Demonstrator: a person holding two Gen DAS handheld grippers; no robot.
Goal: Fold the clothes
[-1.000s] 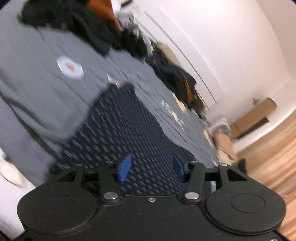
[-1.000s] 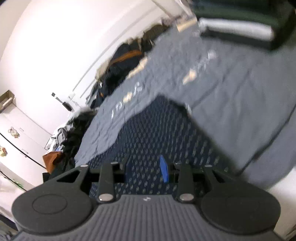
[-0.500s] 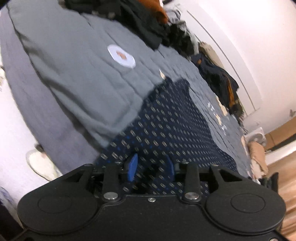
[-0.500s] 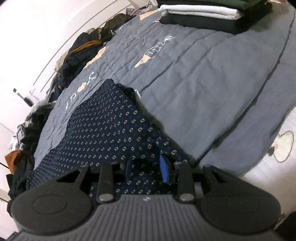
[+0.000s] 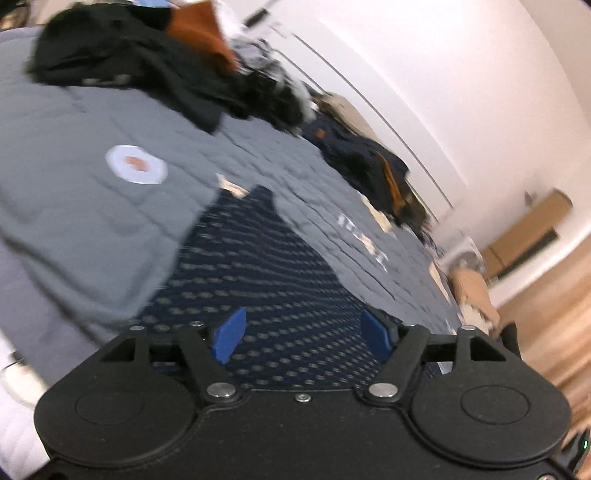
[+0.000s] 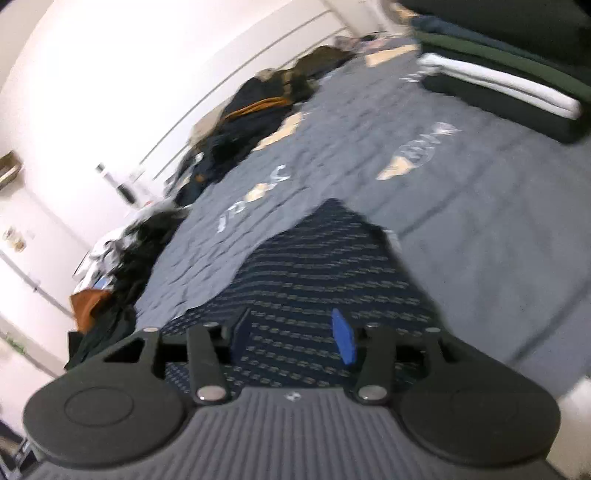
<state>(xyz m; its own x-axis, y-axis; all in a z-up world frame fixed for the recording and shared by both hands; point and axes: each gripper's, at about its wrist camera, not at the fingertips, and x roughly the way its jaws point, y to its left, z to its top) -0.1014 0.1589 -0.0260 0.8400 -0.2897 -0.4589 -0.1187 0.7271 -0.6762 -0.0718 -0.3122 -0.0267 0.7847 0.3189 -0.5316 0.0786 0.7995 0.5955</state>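
**Both grippers spread over a navy garment on the bed**

The patterned navy garment (image 5: 255,266) lies on a grey quilt (image 5: 74,184) that covers the bed, filling the lower middle of both views and tapering toward the frame centre. Both frames are motion-blurred, so its exact edges and folds are hard to read.

The left gripper (image 5: 303,334) sits low over the garment's near end with its blue fingers (image 5: 229,334) released and set wide apart; nothing is between them but the cloth below, and whether they touch it cannot be told. The right gripper (image 6: 293,339) is likewise over the garment, fingers parted and holding nothing.

Around the garment:
- In the left view, a heap of dark clothes (image 5: 122,62) with an orange piece (image 5: 199,29) fills the upper left, at the far side of the quilt.
- A second dark pile (image 5: 369,170) lies against the white wall, right of centre; it also shows in the upper middle of the right view.
- A round white patch (image 5: 135,164) marks the quilt left of the garment.
- In the right view, a stack of folded clothes (image 6: 509,74) sits in the upper right, well apart from the garment.
- Wooden floor (image 5: 546,332) shows at the right edge of the left view.
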